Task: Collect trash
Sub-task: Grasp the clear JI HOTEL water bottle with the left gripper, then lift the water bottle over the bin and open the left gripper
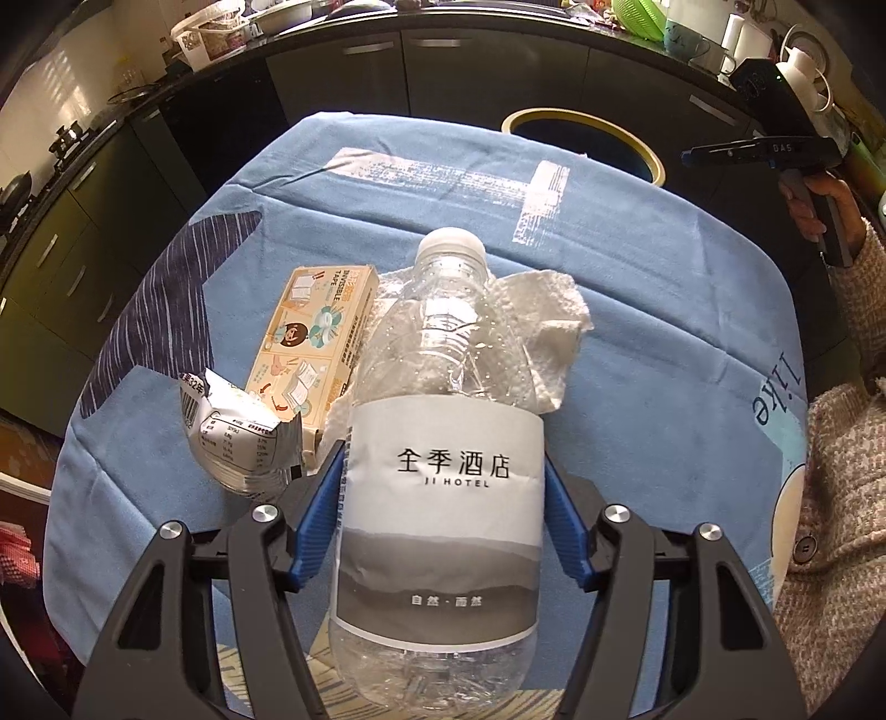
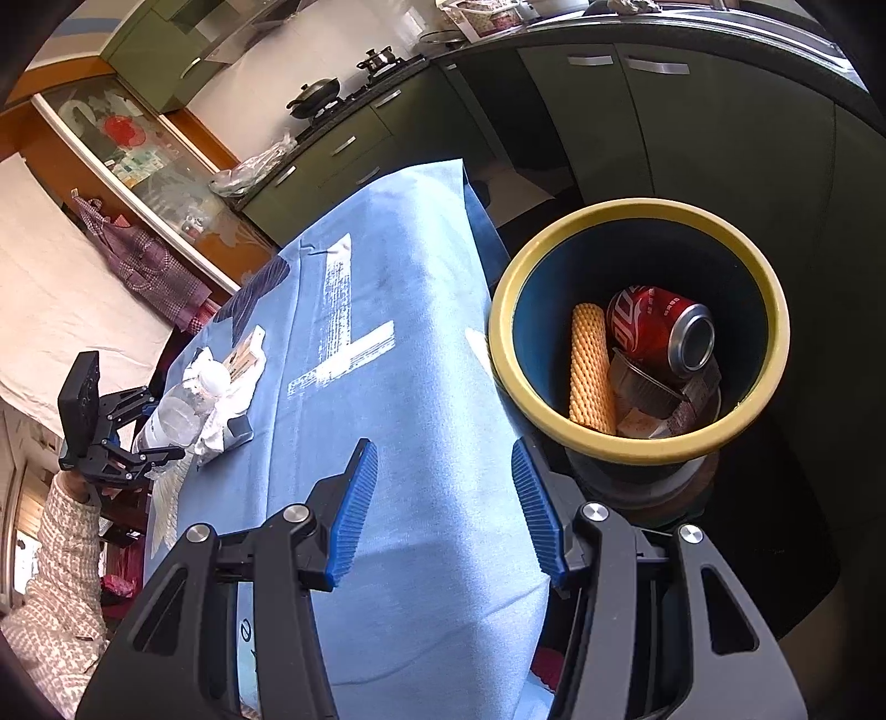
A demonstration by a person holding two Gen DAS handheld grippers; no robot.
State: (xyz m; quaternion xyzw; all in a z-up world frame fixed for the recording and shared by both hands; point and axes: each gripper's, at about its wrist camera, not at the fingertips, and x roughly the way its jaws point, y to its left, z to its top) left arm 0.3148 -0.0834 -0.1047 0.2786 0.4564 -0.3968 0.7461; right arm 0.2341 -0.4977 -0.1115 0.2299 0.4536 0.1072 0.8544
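Left gripper (image 1: 443, 498) clamps the bottle (image 1: 440, 487), hiding the tissue (image 1: 548, 343); right gripper (image 2: 443, 487) gapes empty.

Blue patterned tablecloth (image 2: 387, 332), dark green cabinets (image 2: 609, 122), black wok (image 2: 318, 91) on stove, green colander (image 1: 637, 16)

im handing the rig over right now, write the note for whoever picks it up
Left gripper: jaws around the labelled water bottle, pads at its sides, firm grip not confirmed.
Right gripper: open, empty, beside the bin.
On the blue cloth: tape box, crumpled paper towel, silver wrapper.
Done: red can, yellow mesh sleeve, foil cup in bin.
Left: bottle, then the other three.
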